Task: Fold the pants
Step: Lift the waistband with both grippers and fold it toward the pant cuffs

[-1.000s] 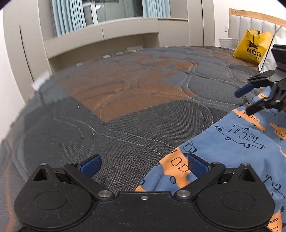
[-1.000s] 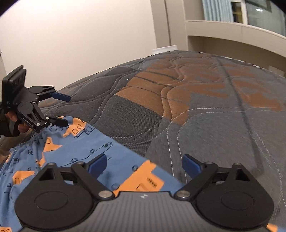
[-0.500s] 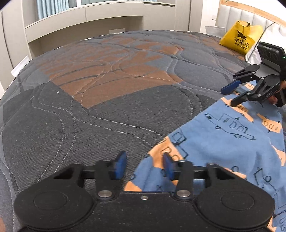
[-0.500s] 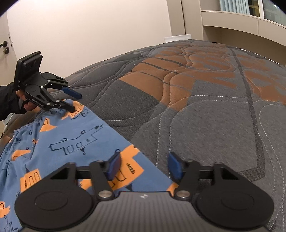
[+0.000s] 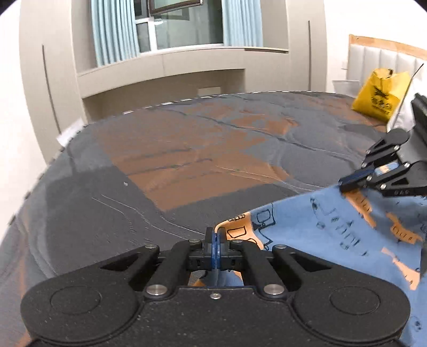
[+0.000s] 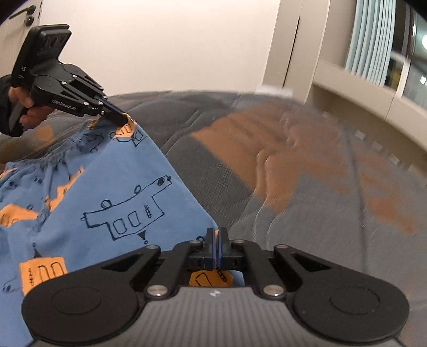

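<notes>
The pants [image 5: 333,229] are blue with orange patches and line drawings, lying on a grey and orange quilted mattress [image 5: 186,160]. My left gripper [image 5: 215,240] is shut on a corner of the pants' edge and lifts it. My right gripper [image 6: 217,240] is shut on the other corner of the same edge of the pants [image 6: 106,200]. The cloth hangs stretched between the two. The right gripper also shows in the left wrist view [image 5: 347,184], and the left gripper in the right wrist view [image 6: 122,118].
A yellow bag [image 5: 379,93] sits by the padded headboard [image 5: 373,61] at the far right. Beige cabinets and a window ledge [image 5: 173,69] stand beyond the mattress. A pale wall [image 6: 160,40] and a door handle [image 6: 29,10] lie to the left.
Both grippers have shut on the pants' edge, each on one corner, and have lifted it off the mattress. The views have tilted up.
</notes>
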A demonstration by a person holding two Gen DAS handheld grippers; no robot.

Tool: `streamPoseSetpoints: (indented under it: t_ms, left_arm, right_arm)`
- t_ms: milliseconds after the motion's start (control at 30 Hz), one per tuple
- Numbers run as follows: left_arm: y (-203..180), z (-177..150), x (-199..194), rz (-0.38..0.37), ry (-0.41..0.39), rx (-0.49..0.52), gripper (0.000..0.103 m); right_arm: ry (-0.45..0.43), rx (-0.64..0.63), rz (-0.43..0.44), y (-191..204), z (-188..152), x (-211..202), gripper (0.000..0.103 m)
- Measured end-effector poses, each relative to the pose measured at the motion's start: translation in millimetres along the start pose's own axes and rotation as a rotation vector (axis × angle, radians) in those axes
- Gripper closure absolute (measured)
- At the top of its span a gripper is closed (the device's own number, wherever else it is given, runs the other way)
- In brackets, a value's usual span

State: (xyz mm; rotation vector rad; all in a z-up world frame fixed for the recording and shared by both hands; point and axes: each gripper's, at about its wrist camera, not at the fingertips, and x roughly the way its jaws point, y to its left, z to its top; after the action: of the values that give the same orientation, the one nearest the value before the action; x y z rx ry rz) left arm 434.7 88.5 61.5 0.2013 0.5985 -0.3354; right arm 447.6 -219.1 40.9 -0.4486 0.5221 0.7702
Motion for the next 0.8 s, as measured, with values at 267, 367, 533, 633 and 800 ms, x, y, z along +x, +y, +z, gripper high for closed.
streamPoseSetpoints:
  t_ms: [267, 367, 533, 633, 800]
  left_arm:
    - [7, -14, 49, 0.028, 0.125, -0.064, 0.103]
    - [13, -20, 49, 0.009, 0.116, -0.076, 0.103]
    - [16, -20, 44, -0.007, 0.106, -0.080, 0.098]
    - [11, -21, 47, -0.001, 0.127, -0.068, 0.099]
    - [5, -17, 36, 0.022, 0.091, -0.069, 0.103]
  right_arm:
    - [0.084, 0.025, -0.094, 1, 5, 51, 0.101]
    - [0.056, 0.055, -0.077, -4, 0, 47, 0.099]
    - [0.003, 0.203, 0.023, -34, -5, 34, 0.053]
    - [-0.002, 0.280, 0.065, -45, -8, 40, 0.053]
    - [0.020, 0.289, 0.119, -47, -13, 49, 0.099]
